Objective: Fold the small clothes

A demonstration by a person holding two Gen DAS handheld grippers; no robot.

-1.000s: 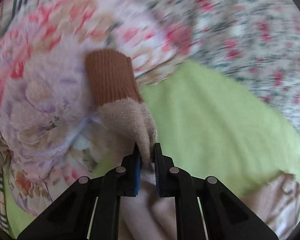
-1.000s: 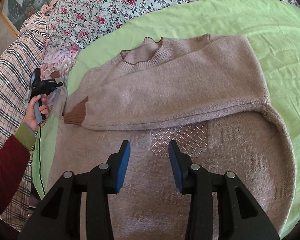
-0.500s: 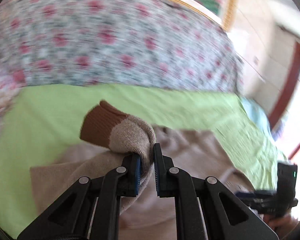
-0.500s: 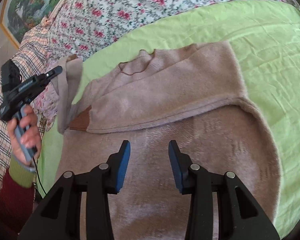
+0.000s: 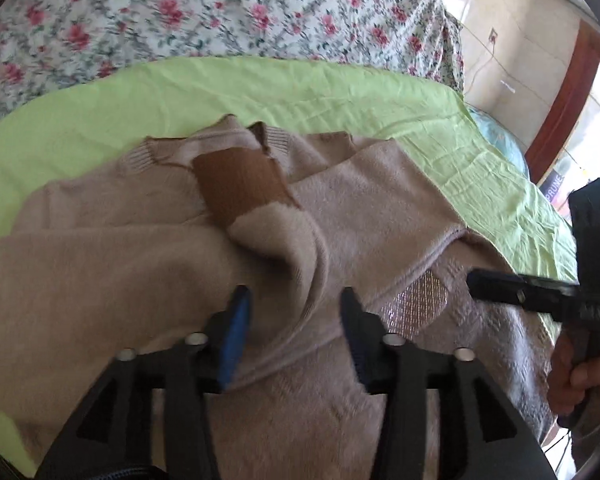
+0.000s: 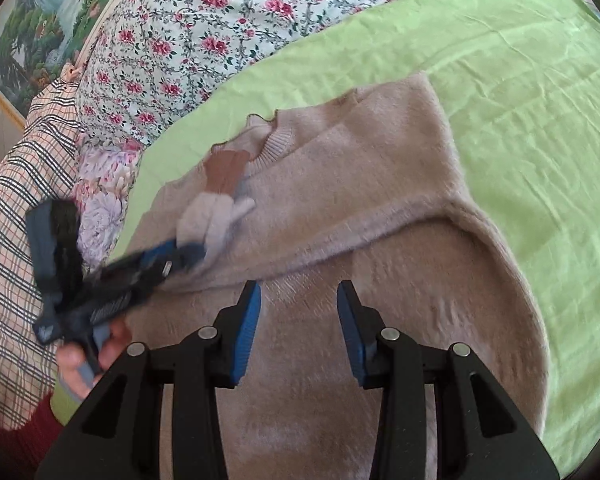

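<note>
A beige sweater (image 5: 140, 272) (image 6: 380, 208) lies flat on a green sheet (image 5: 300, 92) (image 6: 500, 80). One sleeve is folded across its chest, and the sleeve's brown cuff (image 5: 240, 184) (image 6: 224, 168) rests near the collar. My left gripper (image 5: 294, 294) (image 6: 192, 252) hovers over this sleeve with its jaws opening. The sleeve fabric runs between them, but the pads do not press on it. My right gripper (image 6: 299, 288) (image 5: 484, 284) stands open above the sweater's lower body with nothing between its fingers.
A floral quilt (image 5: 180, 8) (image 6: 220, 32) borders the sheet at the back. A plaid cloth (image 6: 12, 220) and a framed picture (image 6: 32, 20) are at the left. A door frame (image 5: 560, 92) stands at the right. A hand (image 6: 80, 364) holds the left gripper.
My left gripper carried the sleeve from the floral cloth at the side over onto the sweater's chest, then its jaws parted and let the sleeve go. The right gripper stayed open and barely moved.
</note>
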